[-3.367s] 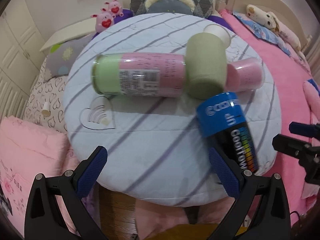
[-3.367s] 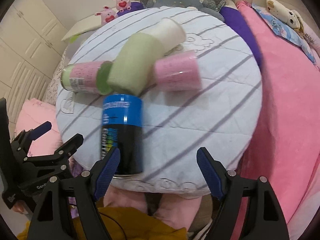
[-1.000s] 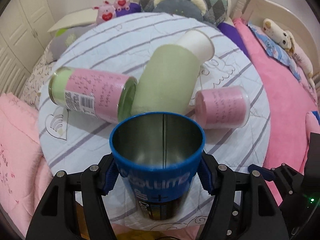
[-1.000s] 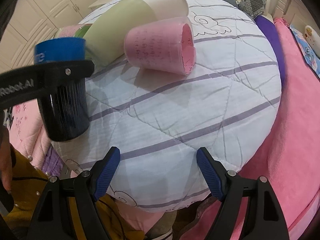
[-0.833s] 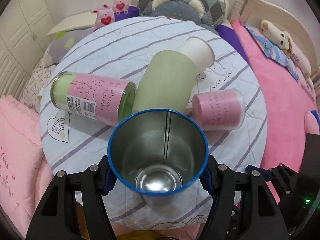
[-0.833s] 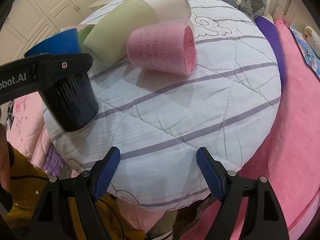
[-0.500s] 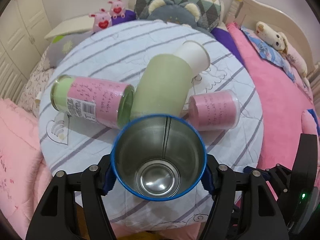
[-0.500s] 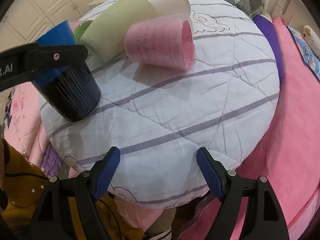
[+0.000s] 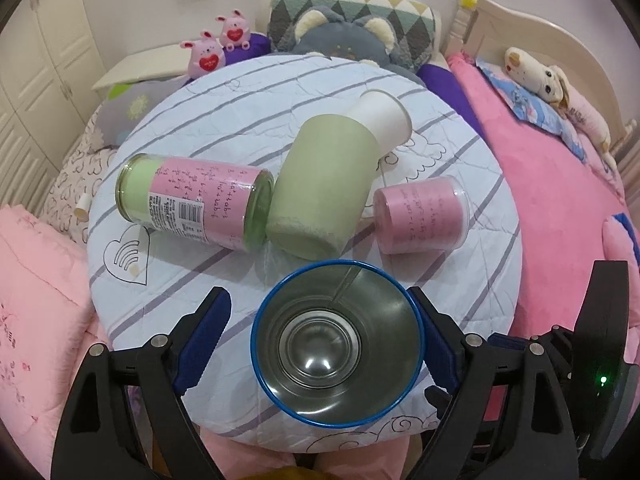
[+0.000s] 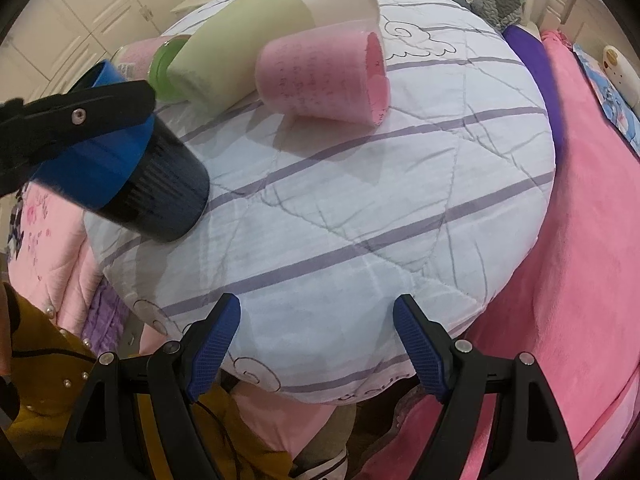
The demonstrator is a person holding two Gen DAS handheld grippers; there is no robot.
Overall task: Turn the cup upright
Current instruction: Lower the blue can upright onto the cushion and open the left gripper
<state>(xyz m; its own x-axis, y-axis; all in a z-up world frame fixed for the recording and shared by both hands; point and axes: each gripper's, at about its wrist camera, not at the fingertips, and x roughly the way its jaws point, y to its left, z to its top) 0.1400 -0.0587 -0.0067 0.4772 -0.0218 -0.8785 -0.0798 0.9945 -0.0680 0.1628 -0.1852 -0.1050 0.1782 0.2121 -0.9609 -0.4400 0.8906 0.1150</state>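
The blue-rimmed black metal cup (image 9: pixel 337 345) stands upright on the round striped cushion (image 9: pixel 192 288), mouth up, its steel inside showing. My left gripper (image 9: pixel 320 330) is open around it: the left finger stands apart from the cup, the right finger (image 9: pixel 434 342) is close to its rim. In the right wrist view the cup (image 10: pixel 144 184) stands near the cushion's left edge with the left gripper's arm across it. My right gripper (image 10: pixel 316 344) is open and empty at the cushion's near edge.
A pink-labelled green jar (image 9: pixel 192 204), a green cup with a white cup (image 9: pixel 384 118) nested in it, and a pink cup (image 9: pixel 420 216) lie on their sides behind. Plush toys (image 9: pixel 208 52) and pillows sit at the back; pink bedding (image 9: pixel 560 216) at right.
The left gripper has set the cup upright on the cushion and opened its jaws, letting go of it. The right gripper has stayed open and nearly still.
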